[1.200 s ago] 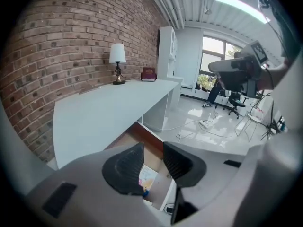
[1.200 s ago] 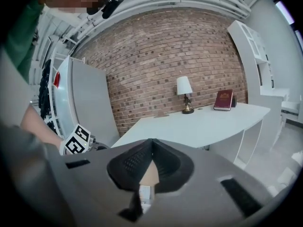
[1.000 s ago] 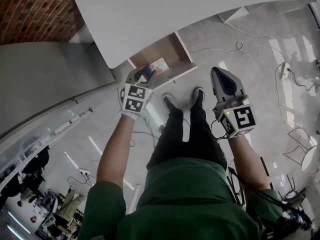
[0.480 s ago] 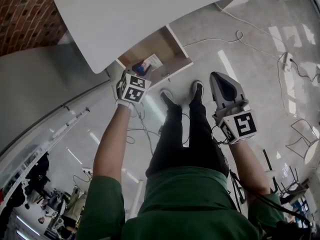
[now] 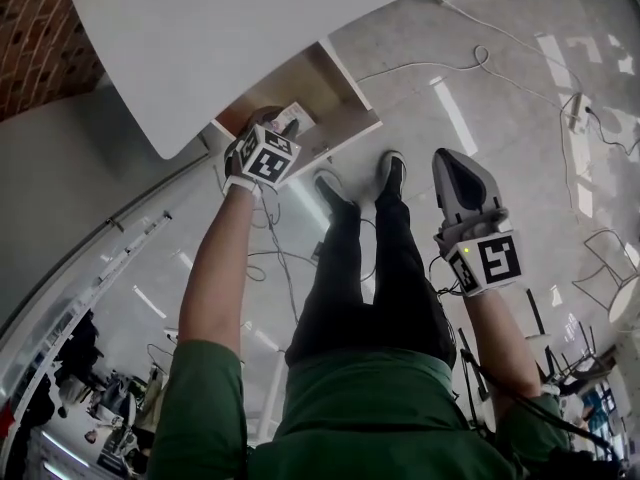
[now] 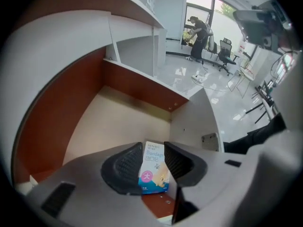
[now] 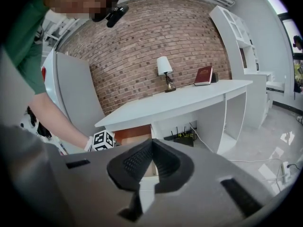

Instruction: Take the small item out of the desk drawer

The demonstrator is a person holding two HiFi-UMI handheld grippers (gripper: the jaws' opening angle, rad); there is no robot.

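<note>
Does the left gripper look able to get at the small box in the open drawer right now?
Likely yes: the drawer is open, and the small box stands between the left gripper's opening jaws, nothing blocking it.

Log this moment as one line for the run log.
phase: reaching for item | left gripper: inside open drawer, jaws opening, bandage box between them, not yet gripped | right gripper: shut, empty, idle

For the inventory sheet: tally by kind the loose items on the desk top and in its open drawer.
Lamp: 1
Book: 1
Bandage box, in the drawer: 1
Total: 3
A dark bit beside the book is too small to tell and is not counted.
</note>
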